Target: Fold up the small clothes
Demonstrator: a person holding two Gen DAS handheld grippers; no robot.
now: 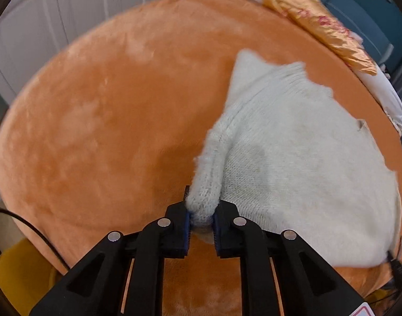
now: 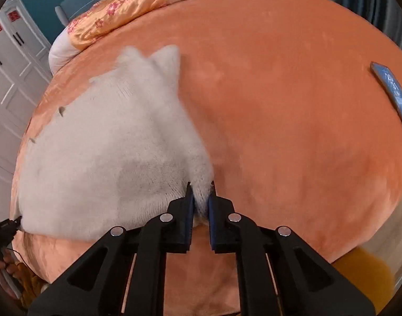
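Observation:
A small white knitted sweater (image 1: 293, 152) lies spread on an orange plush bedspread (image 1: 108, 121). My left gripper (image 1: 201, 210) is shut on a bunched corner of the sweater at its near left edge. In the right wrist view the same sweater (image 2: 108, 152) lies to the left, and my right gripper (image 2: 201, 202) is shut on its near right corner. The far end of the sweater shows two pointed flaps. The left gripper also shows at the far left edge of the right wrist view (image 2: 6, 227).
A gold floral satin quilt (image 2: 122, 8) with white bedding lies at the head of the bed. A phone (image 2: 393, 97) lies on the bedspread at the right. White wardrobe doors (image 2: 8, 79) stand to the left. A yellow object (image 2: 364, 271) sits beside the bed's near edge.

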